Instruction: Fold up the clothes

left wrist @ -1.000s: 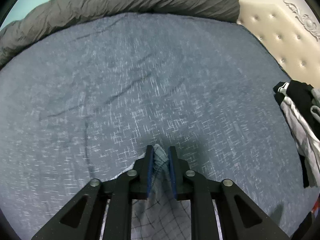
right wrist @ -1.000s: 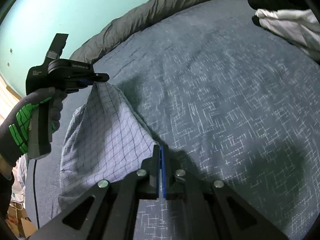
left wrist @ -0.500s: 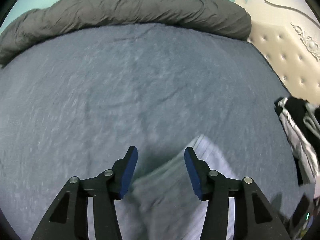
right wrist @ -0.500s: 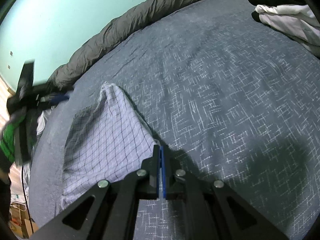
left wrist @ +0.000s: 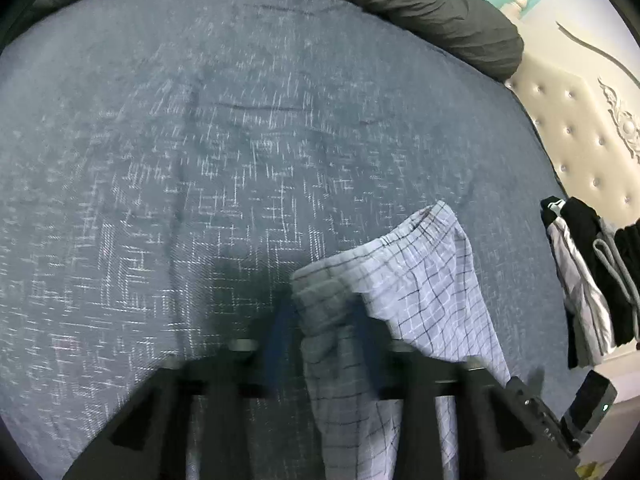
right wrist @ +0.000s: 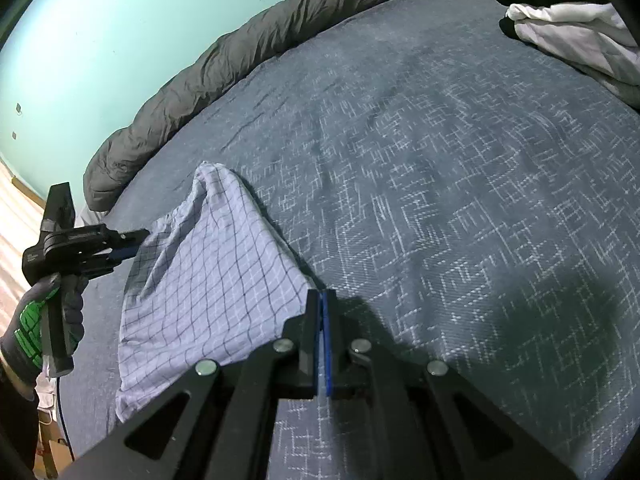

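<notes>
Pinching one corner of the shorts, the closed right gripper may drag them crooked, because the open left gripper holds nothing

Checked garment lies on bedsheet, lower left of frame; rolled duvet behind; clothes pile upper right.

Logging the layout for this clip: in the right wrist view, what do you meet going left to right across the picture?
Gloved hand → left gripper → checked garment → right gripper, jaws closed on the garment's edge → bare blue bedspread → pile of black and white clothes at the far right.
</notes>
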A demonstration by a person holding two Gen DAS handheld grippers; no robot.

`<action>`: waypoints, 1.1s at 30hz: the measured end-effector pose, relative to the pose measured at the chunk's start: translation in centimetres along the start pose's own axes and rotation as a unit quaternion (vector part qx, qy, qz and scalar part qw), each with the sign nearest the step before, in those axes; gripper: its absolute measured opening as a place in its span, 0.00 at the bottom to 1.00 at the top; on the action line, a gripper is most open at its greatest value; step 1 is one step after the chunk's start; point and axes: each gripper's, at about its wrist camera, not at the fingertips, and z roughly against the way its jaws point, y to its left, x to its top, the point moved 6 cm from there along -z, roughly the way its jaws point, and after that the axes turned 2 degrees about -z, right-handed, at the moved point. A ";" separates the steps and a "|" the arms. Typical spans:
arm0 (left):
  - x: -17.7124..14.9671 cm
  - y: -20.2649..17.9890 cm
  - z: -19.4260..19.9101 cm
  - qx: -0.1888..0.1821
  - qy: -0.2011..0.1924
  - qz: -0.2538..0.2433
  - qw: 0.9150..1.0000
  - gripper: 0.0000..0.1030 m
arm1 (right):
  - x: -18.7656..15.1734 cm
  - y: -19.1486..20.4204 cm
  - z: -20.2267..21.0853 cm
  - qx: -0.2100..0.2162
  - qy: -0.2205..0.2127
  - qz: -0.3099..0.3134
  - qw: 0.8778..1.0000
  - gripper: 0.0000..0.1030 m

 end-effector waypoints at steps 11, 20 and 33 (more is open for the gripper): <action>1.1 1.0 -0.8 0.047 -0.013 -0.001 0.999 0.15 | -0.4 -0.2 -0.3 -0.004 0.005 0.000 1.000 0.01; -2.3 2.1 3.8 0.054 -0.034 -0.025 0.998 0.26 | 0.4 -0.9 0.2 -0.020 -0.005 -0.009 1.000 0.02; -17.6 1.7 6.4 -0.015 0.039 -0.020 0.999 0.34 | -1.1 0.0 2.8 -0.004 -0.033 -0.012 0.999 0.02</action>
